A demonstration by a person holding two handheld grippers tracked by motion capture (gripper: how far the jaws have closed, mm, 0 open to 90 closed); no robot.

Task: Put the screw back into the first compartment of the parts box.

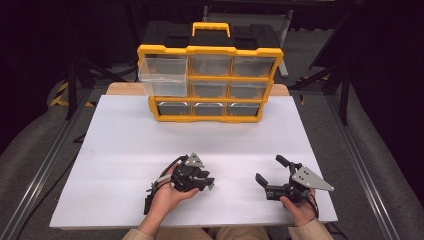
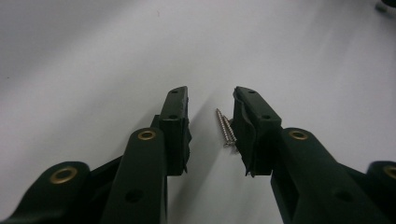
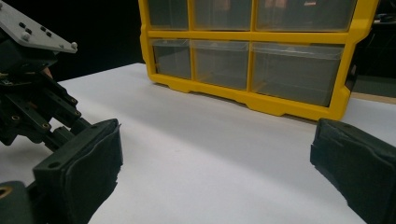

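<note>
White bench (image 1: 125, 150) w/ yellow drawer organizer (image 1: 210, 82) at far edge, centre; black top, yellow handle. Its top-left drawer (image 1: 162, 75) pulled out toward the person, other drawers in. Left gripper (image 1: 207, 184) held in left hand (image 1: 167, 195), well in front of organizer, slightly left of its centre, low over bench. Fingers (image 2: 175, 119) part open, narrow gap, holding nothing. Screw (image 2: 225, 127) lies on bench between them, just beside the right-side finger in left gripper view; touching it or not, can't tell. Right gripper (image 1: 270, 169) in right hand (image 1: 300, 207), in front of organizer's right end, near bench's front edge. Fingers (image 3: 88, 163) spread wide, empty, aimed toward organizer's bottom row. Left gripper also seen at left in right gripper view.
</note>
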